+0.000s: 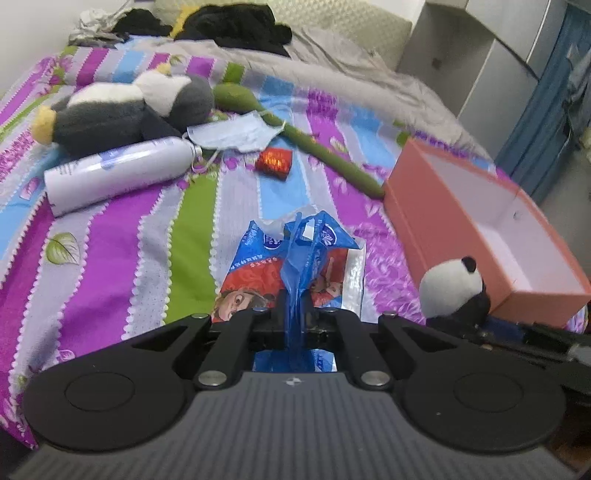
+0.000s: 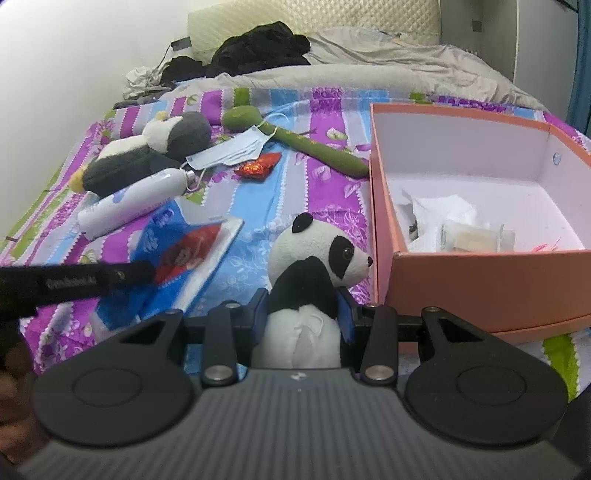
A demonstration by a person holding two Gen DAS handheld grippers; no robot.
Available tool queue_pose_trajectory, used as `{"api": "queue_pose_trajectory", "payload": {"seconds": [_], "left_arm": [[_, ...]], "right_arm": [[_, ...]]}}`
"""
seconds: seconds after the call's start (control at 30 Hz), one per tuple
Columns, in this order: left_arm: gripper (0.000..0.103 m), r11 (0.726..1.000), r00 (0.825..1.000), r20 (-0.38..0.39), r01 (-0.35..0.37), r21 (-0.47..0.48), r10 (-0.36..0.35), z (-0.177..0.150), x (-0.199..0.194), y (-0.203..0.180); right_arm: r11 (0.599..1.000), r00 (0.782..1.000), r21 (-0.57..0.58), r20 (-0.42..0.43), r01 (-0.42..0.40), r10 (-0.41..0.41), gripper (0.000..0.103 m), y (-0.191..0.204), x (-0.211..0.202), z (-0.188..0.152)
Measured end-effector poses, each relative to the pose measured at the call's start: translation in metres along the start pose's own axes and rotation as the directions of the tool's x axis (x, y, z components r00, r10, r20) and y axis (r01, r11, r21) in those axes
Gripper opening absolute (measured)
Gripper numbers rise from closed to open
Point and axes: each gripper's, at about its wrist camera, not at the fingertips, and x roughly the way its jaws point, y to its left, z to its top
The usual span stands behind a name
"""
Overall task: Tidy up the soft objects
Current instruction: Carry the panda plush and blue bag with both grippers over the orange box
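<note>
My left gripper is shut on the blue plastic handle of a blue and red tissue pack, which hangs just above the striped bedspread; the same tissue pack shows in the right wrist view under the left gripper's black body. My right gripper is shut on the body of a small panda plush, head upright, just left of the pink box. The panda plush also appears at the right in the left wrist view, next to the pink box.
On the bedspread lie a grey and white penguin plush, a white bottle, a blue face mask, a red foil wrapper and a long green plush stem. The box holds white tissue. Dark clothes and a grey blanket lie beyond.
</note>
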Motion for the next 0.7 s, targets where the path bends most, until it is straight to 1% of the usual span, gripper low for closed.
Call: {"api": "queue_pose_trajectory", "payload": {"seconds": [0.07,0.17,0.4,0.5,0.7], "left_arm": [[0.006,1.000,1.000,0.023,-0.003,-0.009,0.003,0.003,-0.011,-0.001],[0.006,1.000,0.999,0.042,0.015,-0.019,-0.014,0.008,-0.028,-0.003],[0.006,1.000,0.996,0.087,0.014,-0.008,-0.013,0.013,-0.065,-0.010],[0.006,1.000,0.995,0.096,0.005,-0.005,-0.005,0.013,-0.077,-0.011],[0.006,1.000,0.995,0.103,0.012,-0.005,-0.011,0.010,-0.093,-0.017]], "right_arm": [[1.000,1.000,-0.001,0.013,0.002,-0.002,0.042,-0.001,-0.009,0.001],[1.000,0.999,0.000,0.035,0.005,-0.005,0.042,-0.001,-0.022,0.004],[1.000,0.997,-0.006,0.080,-0.006,0.007,0.042,0.003,-0.049,0.014],[1.000,0.995,-0.016,0.094,-0.016,0.018,0.042,0.006,-0.056,0.018],[1.000,0.993,-0.019,0.114,-0.021,0.023,0.042,0.004,-0.072,0.019]]}}
